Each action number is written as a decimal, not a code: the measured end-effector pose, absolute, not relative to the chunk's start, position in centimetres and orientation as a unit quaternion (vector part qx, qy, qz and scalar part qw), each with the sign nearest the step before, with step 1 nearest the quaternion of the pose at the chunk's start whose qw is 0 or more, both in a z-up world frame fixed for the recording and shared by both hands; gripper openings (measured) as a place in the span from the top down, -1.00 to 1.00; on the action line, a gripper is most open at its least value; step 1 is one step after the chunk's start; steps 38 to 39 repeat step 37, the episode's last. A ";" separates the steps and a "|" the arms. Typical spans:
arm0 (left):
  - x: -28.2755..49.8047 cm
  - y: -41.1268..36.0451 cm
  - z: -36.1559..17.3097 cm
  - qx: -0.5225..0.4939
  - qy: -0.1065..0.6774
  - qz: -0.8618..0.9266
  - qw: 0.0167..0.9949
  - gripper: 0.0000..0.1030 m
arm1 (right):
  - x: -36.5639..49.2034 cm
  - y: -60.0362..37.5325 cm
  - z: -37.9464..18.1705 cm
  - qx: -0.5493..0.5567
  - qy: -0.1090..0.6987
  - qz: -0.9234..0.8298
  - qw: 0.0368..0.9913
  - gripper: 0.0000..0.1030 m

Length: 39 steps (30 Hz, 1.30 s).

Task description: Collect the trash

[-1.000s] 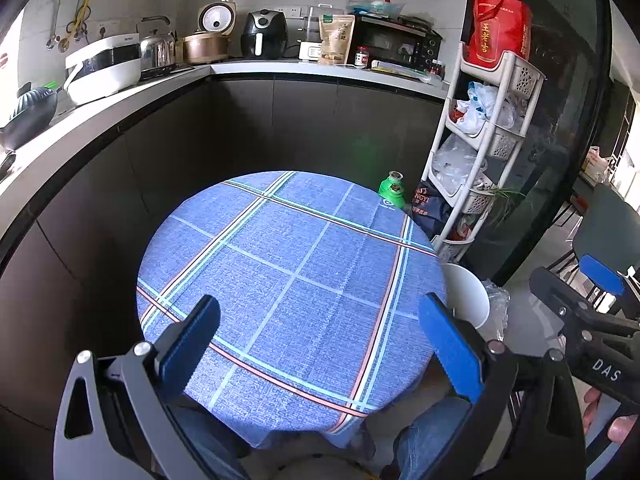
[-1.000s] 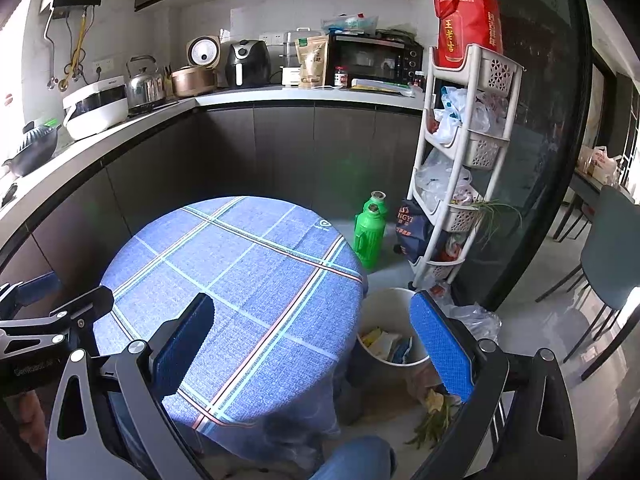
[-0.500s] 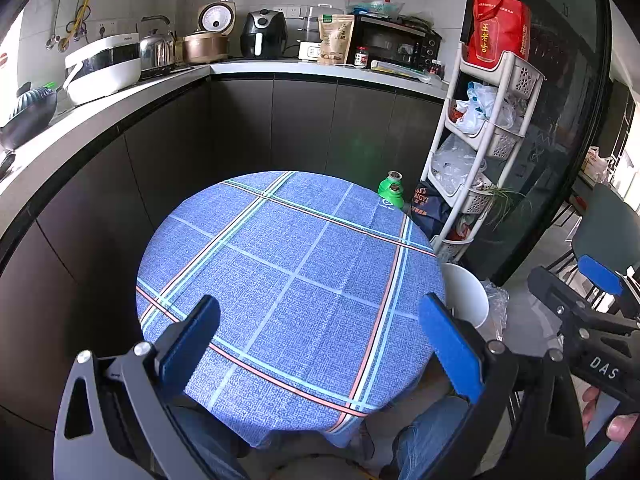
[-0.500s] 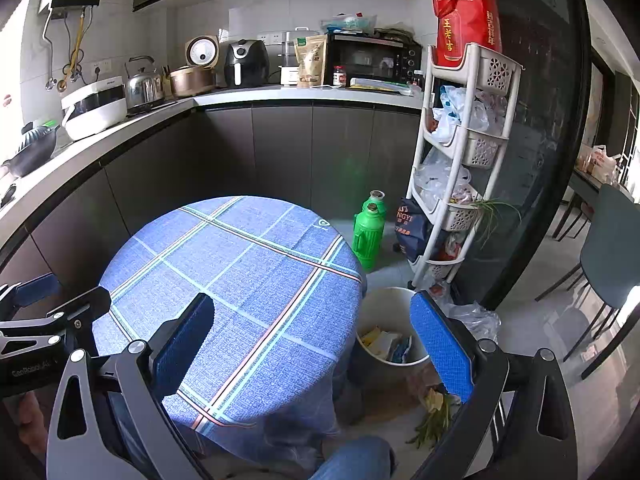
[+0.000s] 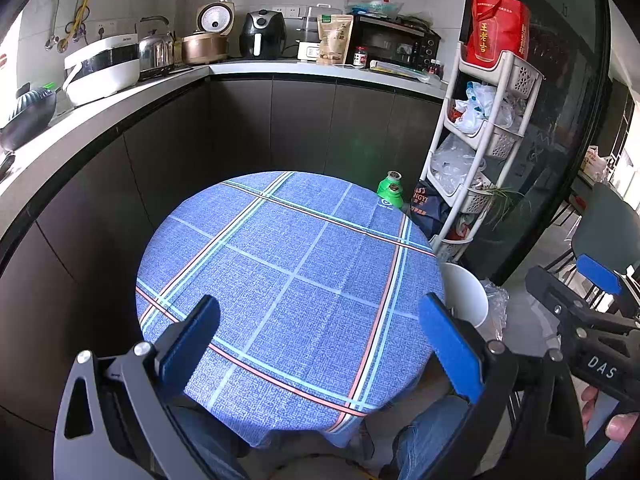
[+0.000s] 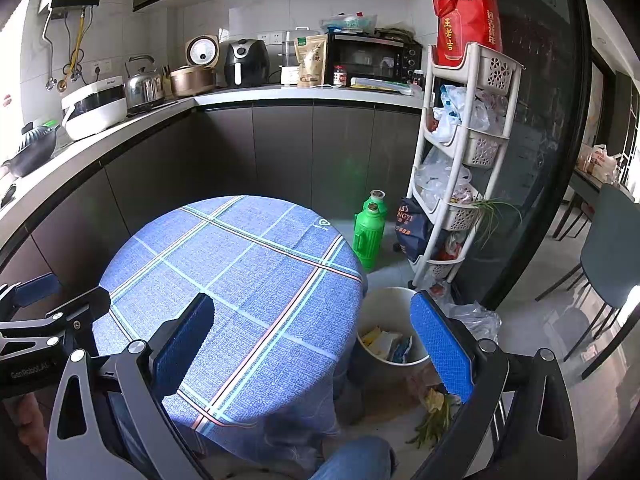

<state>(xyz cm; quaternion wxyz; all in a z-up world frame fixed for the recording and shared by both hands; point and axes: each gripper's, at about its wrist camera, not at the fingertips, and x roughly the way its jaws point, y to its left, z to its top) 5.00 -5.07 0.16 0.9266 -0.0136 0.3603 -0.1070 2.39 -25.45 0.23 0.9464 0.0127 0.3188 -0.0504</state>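
Note:
A white bin (image 6: 390,312) stands on the floor right of the round table (image 6: 240,264), with paper and wrapper scraps (image 6: 386,344) inside. Its rim (image 5: 464,292) peeks out past the table edge in the left wrist view. Green scraps and a crumpled yellow piece (image 6: 434,412) lie on the floor in front of the bin. My left gripper (image 5: 320,344) hovers open over the near edge of the blue checked cloth (image 5: 292,280), nothing between its blue pads. My right gripper (image 6: 310,344) is open too, spanning the table's right edge and the bin. Nothing lies on the cloth.
Two green flasks (image 6: 370,232) and a dark bag (image 6: 412,228) stand on the floor behind the bin. A white tiered rack (image 6: 460,168) with plastic bags rises at the right. Dark cabinets and a counter with appliances (image 5: 256,36) curve behind. A chair (image 6: 608,248) stands far right. A person's knees (image 5: 432,432) are under the table.

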 end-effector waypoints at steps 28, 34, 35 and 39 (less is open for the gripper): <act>4.8 -5.3 0.2 -0.013 0.361 -0.107 0.926 -0.93 | 2.5 -25.3 0.2 0.013 0.319 -0.051 0.946 -0.83; 4.7 -5.7 0.3 -0.012 0.360 -0.108 0.927 -0.93 | 2.4 -25.4 0.2 0.013 0.318 -0.051 0.947 -0.83; 4.6 -5.7 0.3 -0.012 0.360 -0.108 0.927 -0.93 | 2.4 -25.4 0.2 0.014 0.318 -0.050 0.947 -0.83; 4.6 -5.8 0.3 -0.011 0.360 -0.108 0.927 -0.93 | 2.4 -25.4 0.2 0.013 0.318 -0.050 0.947 -0.83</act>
